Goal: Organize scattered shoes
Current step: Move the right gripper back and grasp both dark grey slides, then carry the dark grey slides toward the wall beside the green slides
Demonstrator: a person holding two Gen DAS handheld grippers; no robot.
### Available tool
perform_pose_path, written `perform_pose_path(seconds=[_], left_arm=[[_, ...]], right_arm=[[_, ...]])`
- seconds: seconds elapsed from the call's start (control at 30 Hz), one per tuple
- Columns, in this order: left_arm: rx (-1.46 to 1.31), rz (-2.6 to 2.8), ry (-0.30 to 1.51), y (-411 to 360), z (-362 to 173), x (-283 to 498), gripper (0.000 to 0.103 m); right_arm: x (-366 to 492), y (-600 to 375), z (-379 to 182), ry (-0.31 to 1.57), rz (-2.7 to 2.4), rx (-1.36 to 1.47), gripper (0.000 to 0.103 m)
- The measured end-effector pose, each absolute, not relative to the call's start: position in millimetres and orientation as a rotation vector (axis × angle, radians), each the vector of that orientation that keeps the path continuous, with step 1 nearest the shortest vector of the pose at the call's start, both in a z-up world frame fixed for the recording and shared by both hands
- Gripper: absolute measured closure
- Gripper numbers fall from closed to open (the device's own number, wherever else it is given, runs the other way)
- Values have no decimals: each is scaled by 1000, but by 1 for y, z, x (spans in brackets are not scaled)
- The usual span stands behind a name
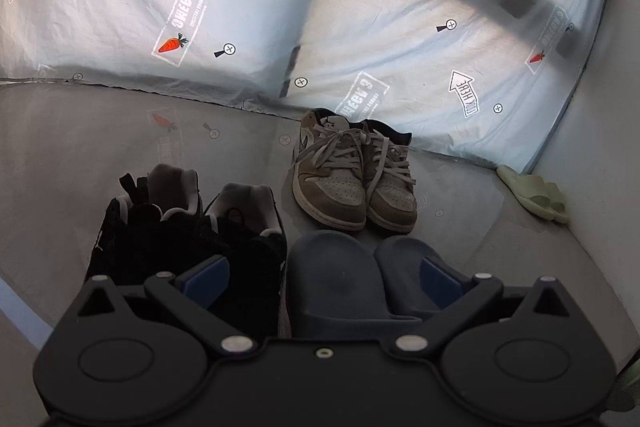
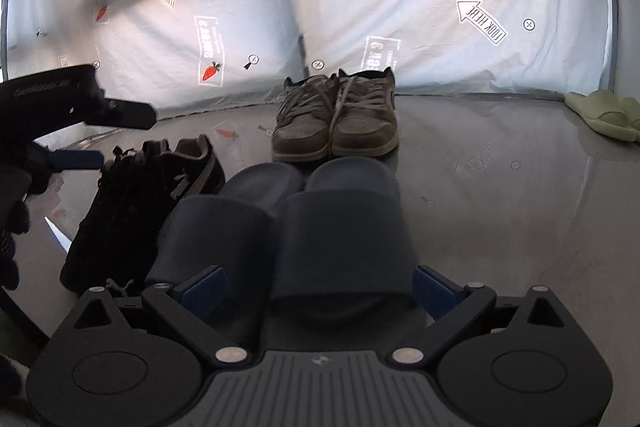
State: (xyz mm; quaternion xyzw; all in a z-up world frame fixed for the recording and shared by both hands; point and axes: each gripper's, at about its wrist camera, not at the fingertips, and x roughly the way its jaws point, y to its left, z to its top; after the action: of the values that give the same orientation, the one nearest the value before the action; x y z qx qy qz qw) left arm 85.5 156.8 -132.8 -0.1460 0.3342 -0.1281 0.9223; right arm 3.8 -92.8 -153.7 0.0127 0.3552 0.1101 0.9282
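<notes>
A pair of dark blue slides (image 1: 340, 283) (image 2: 304, 227) lies side by side on the grey floor just ahead of both grippers. A pair of black sneakers (image 1: 188, 239) (image 2: 140, 203) stands to their left. A pair of tan and white sneakers (image 1: 352, 171) (image 2: 336, 123) stands behind them. A pale green slide (image 1: 536, 193) (image 2: 604, 113) lies at the far right by the wall. My left gripper (image 1: 326, 283) is open above the slides and black sneakers and holds nothing. My right gripper (image 2: 316, 287) is open, its fingers astride the right blue slide, not closed on it.
A pale blue sheet (image 1: 280, 7) printed with carrots and arrows covers the back. A white wall (image 1: 600, 107) bounds the right side. The left gripper and a gloved hand (image 2: 60, 115) show at the left of the right wrist view. Bare grey floor (image 2: 500, 207) lies to the right.
</notes>
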Motion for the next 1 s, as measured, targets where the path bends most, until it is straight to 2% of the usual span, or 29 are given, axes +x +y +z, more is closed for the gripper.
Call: perform_pose_path(seconds=[0.1, 0.27, 0.53, 0.63, 0.77, 0.9, 1.0], left_arm=[[-289, -291, 689, 159, -139, 91, 1], [-265, -327, 710, 166, -143, 94, 1], [-244, -330, 720, 181, -146, 94, 1], [-239, -320, 723, 186, -145, 96, 1], [-239, -314, 708, 188, -143, 97, 1], [-261, -307, 693, 190, -141, 99, 1], [-269, -301, 681, 191, -139, 101, 1]], right_arm=[[0, -75, -163, 731, 211, -10, 14], [-1, -63, -180, 715, 167, -47, 31], [3, -40, -203, 621, 168, -140, 29], [7, -39, -206, 597, 165, -145, 32], [9, -41, -201, 625, 179, -135, 47], [9, -38, -193, 627, 197, -166, 56], [8, -37, -182, 597, 210, -175, 70]])
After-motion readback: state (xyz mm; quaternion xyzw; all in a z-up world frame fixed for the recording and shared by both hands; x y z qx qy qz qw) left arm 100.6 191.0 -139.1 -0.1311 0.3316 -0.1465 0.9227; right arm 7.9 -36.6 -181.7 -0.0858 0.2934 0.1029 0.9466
